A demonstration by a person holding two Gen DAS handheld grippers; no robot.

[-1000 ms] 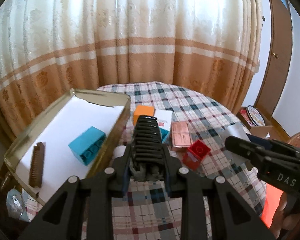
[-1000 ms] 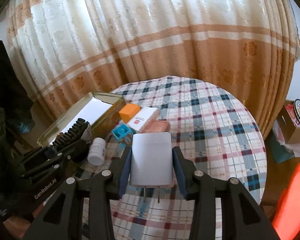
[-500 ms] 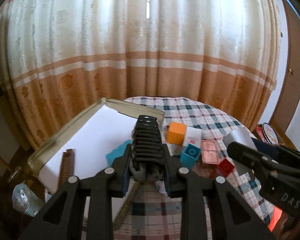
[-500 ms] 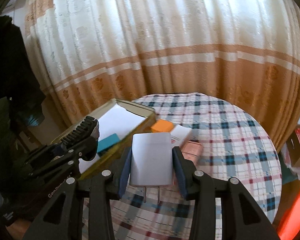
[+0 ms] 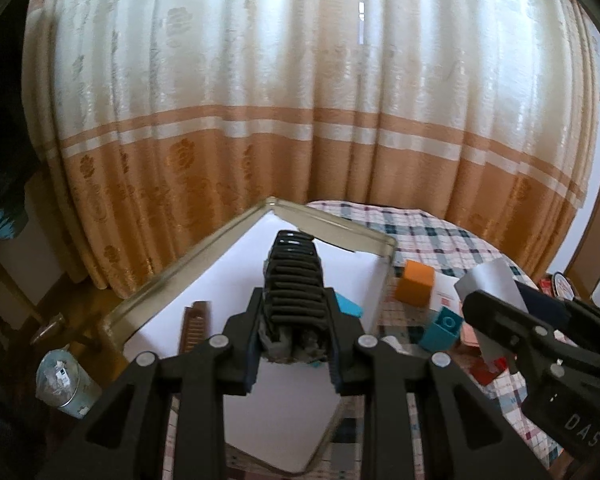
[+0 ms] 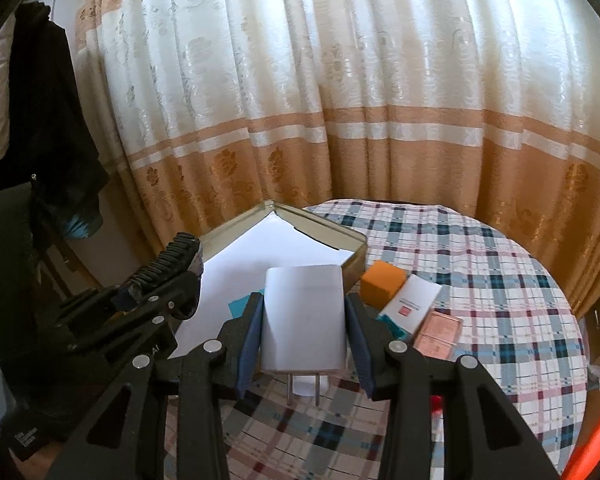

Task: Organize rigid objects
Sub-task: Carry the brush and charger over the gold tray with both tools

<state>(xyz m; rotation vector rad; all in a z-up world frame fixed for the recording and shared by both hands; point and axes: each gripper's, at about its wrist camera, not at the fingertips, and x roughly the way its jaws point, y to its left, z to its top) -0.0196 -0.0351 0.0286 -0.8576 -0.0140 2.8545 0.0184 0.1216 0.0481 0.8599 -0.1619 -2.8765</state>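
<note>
My left gripper (image 5: 294,312) is shut on a black ribbed hair clip (image 5: 294,280), held in the air over the white-lined metal tin (image 5: 204,248). In the tin lie a brown comb (image 5: 194,328) and a blue brick (image 5: 348,306), half hidden behind the fingers. My right gripper (image 6: 304,320) is shut on a white plug adapter (image 6: 304,316), prongs pointing back at the camera, above the tin's near corner. The left gripper (image 6: 168,276) with the clip also shows in the right wrist view, and the right gripper (image 5: 496,308) shows at the right of the left wrist view.
On the plaid tablecloth (image 6: 480,272) beside the tin (image 6: 340,236) lie an orange cube (image 6: 382,286), a white box (image 6: 414,300), a pink case (image 6: 438,332), a teal brick (image 5: 440,328) and a red brick (image 5: 488,372). A curtain (image 6: 340,120) hangs behind. A small can (image 5: 62,380) stands low left.
Both grippers have swung left and slightly up, from over the table's loose objects to over the tin. Each keeps its hold: the clip in the left, the adapter in the right.
</note>
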